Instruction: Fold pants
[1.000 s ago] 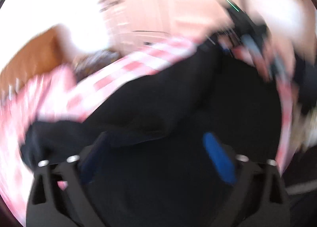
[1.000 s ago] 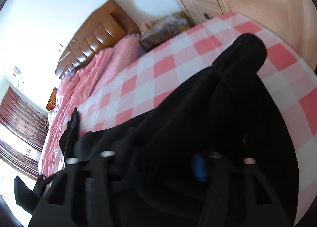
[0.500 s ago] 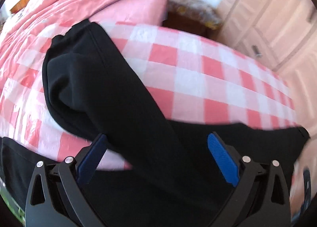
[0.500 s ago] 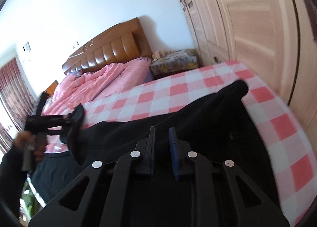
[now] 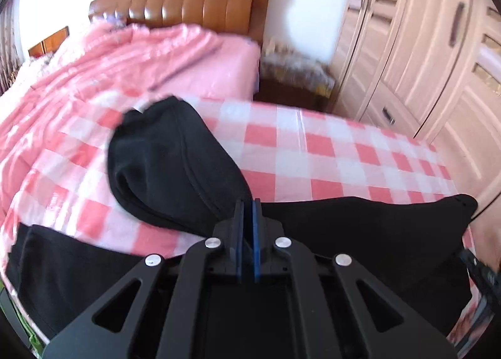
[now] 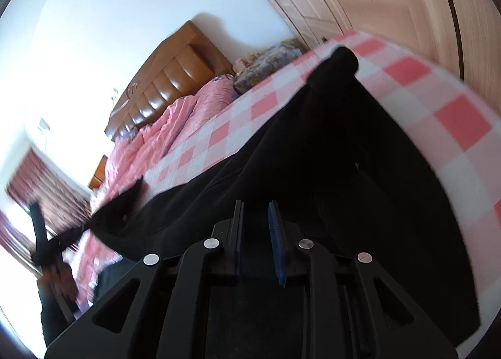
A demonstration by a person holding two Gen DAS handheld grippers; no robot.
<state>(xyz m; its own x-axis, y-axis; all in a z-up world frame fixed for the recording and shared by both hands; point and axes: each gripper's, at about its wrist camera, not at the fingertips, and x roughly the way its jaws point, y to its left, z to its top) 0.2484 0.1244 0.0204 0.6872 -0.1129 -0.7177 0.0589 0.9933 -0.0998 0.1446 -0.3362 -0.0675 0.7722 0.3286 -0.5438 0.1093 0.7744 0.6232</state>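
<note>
Black pants (image 5: 175,168) lie on a pink and white checked bed sheet (image 5: 313,155). One leg runs away to the far left, the rest spreads across the near edge (image 5: 375,233). My left gripper (image 5: 247,205) is shut, its blue pads together, above the fabric where the leg meets the body; no cloth shows between them. In the right wrist view the pants (image 6: 328,146) fill the middle. My right gripper (image 6: 256,208) hovers over them with the jaws slightly apart and nothing between them. The left gripper also shows in that view (image 6: 47,246), held by a hand.
A pink quilt (image 5: 109,58) covers the far half of the bed, below a brown padded headboard (image 5: 194,5). A cluttered nightstand (image 5: 294,74) stands beside it. Pale wardrobe doors (image 5: 422,45) line the right side. Red curtains (image 6: 37,183) hang at the far left.
My left gripper has shut from wide open and tilted up toward the headboard. My right gripper has rolled sideways and opened a little from nearly shut.
</note>
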